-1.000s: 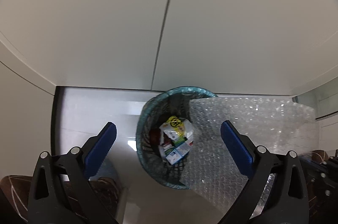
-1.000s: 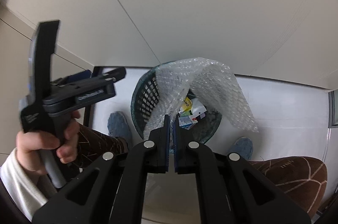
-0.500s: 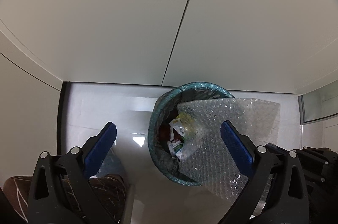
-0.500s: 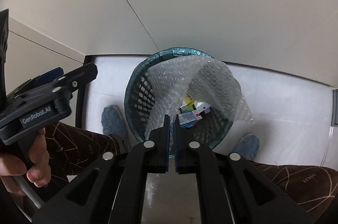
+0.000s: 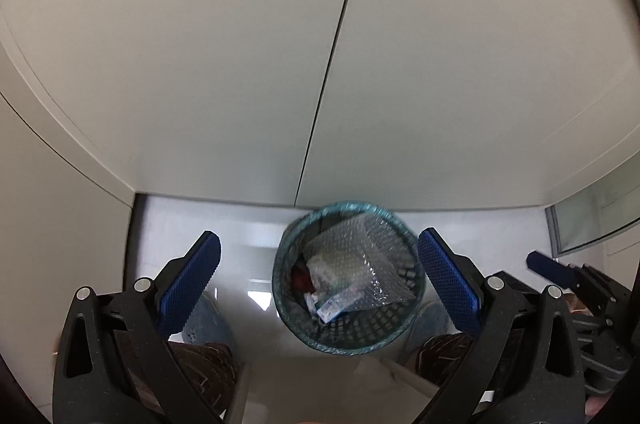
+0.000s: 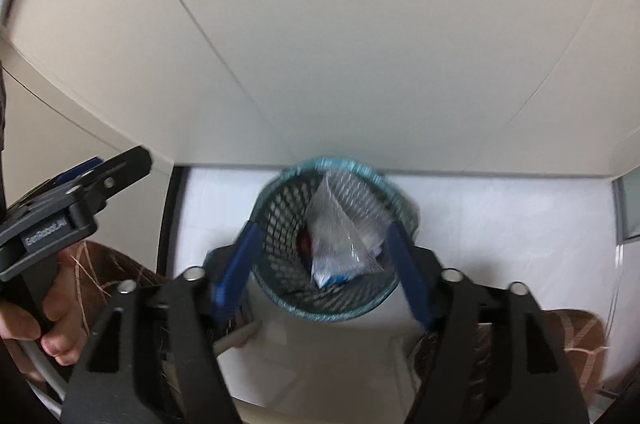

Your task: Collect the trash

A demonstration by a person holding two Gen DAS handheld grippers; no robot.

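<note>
A teal mesh waste basket [image 5: 394, 334] stands on the white floor against the wall; it also shows in the right wrist view [image 6: 280, 216]. A sheet of clear bubble wrap [image 5: 360, 256] lies inside it on top of small cartons and wrappers [image 5: 330, 308], and shows in the right wrist view [image 6: 340, 224] too. My left gripper [image 5: 318, 280] is open and empty, held above the basket. My right gripper [image 6: 320, 264] is open and empty, its blue pads either side of the basket. Nothing touches the bubble wrap.
White wall panels [image 5: 320, 64] rise behind the basket. The person's blue shoes [image 5: 208, 328] and brown trousers [image 6: 576, 336] are near the basket. The left gripper's body [image 6: 76, 208] sits at the left of the right wrist view.
My right gripper opened and let go of the bubble wrap, which dropped into the basket. Both grippers pulled back and up, so the basket looks smaller.
</note>
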